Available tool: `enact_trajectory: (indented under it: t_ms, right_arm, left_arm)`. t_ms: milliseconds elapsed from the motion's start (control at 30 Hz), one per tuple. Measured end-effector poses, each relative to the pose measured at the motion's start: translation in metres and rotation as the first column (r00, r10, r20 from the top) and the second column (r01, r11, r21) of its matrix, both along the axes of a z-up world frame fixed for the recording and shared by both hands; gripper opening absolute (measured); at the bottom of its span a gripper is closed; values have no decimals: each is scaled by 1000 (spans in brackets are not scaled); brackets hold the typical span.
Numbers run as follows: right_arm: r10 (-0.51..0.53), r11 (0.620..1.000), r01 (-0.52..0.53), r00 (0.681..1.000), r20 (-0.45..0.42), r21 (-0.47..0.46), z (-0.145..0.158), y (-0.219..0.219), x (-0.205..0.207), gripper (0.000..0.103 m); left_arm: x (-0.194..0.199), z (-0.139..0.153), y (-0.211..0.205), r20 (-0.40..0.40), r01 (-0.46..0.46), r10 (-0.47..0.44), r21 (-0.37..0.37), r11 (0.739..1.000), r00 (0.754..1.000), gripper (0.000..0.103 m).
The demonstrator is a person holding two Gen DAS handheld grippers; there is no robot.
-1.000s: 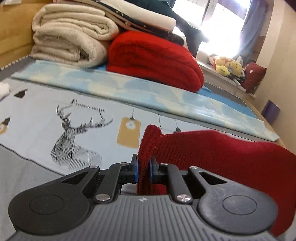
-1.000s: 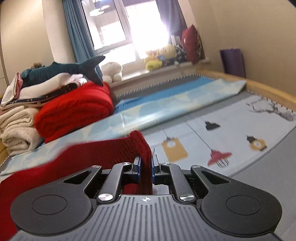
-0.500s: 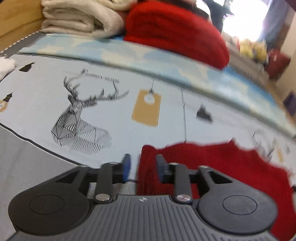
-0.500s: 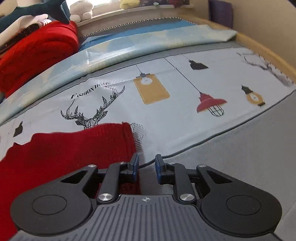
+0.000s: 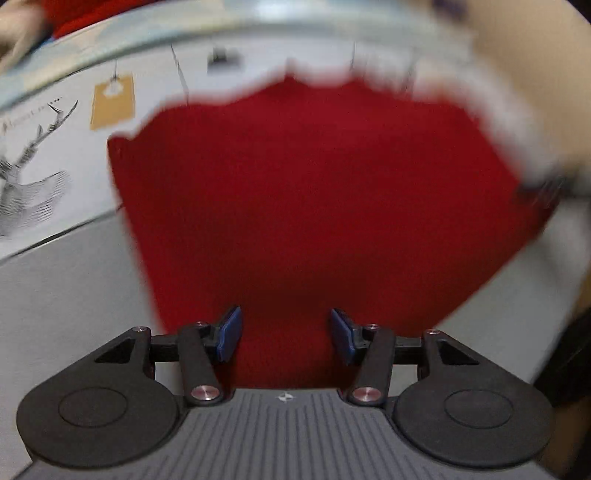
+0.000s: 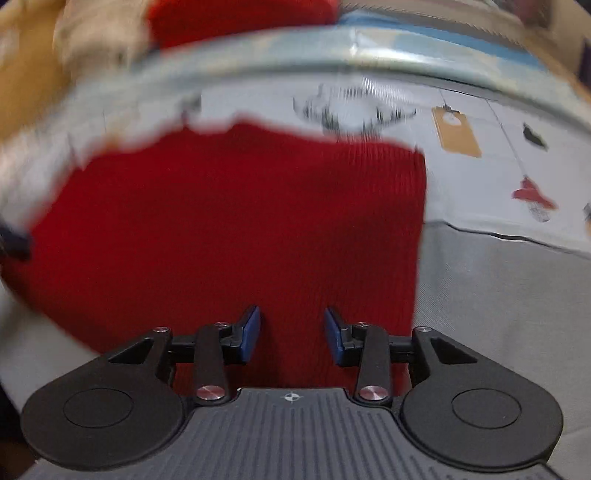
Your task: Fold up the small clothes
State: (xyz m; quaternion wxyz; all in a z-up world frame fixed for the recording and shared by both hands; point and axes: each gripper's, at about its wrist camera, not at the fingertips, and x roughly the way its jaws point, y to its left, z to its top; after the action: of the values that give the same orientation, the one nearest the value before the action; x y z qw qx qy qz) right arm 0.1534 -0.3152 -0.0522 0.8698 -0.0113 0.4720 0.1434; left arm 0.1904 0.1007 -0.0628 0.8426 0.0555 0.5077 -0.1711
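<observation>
A dark red knitted garment (image 5: 314, 192) lies flat on the printed bed sheet (image 5: 48, 155), blurred by motion in both views. My left gripper (image 5: 286, 336) points steeply down over its near edge; its jaws are opening and the blue pads (image 5: 229, 334) stand apart, pressing on nothing. The same red garment (image 6: 236, 229) fills the right wrist view, its right edge straight. My right gripper (image 6: 291, 338) hovers above the near edge, jaws opening, with a clear gap between the pads (image 6: 248, 334). The knit shows below both gaps, not gripped.
The sheet (image 6: 480, 177) carries deer, tag and lamp prints. A grey cover (image 6: 498, 288) lies under it near me. At the far side, blurred, sit a folded red blanket (image 6: 240, 18) and beige blankets (image 6: 99, 33). A light blue cloth strip (image 6: 369, 44) runs along the back.
Both grippers let go of the red garment's corners and opened. The garment dropped flat onto the sheet. Both cameras tipped from looking across the bed to looking down at it.
</observation>
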Motion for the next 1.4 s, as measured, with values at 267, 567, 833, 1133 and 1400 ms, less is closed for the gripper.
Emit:
enact_trajectory:
  t_ms: [267,567,833,1133,1400]
  right_arm:
    - [-101,995,100,994,-51,-31,5,-15,-23,40]
    - [-113,991,116,993,46,-72,23,-6,-46,40]
    - [-205,979,204,954,218,27,66,-2,-63,42]
    - [-123,992,126,977,173,-7,57,25,-52,45]
    - [57,993,-45,992,110,-106,37,81,-44,45]
  left_arm:
    - [-8,5,31,-42,-191,188,-72,979,981,50]
    - [-45,31,16,109,-192,191,-1,981,975,53]
    - [-82,82,23,312,-267,279,-80,960,908,66]
    - [-78,82,38,287,-345,376,-153,926,881,67]
    - [-75,72,52,250,-363,396,-169,916,884,69]
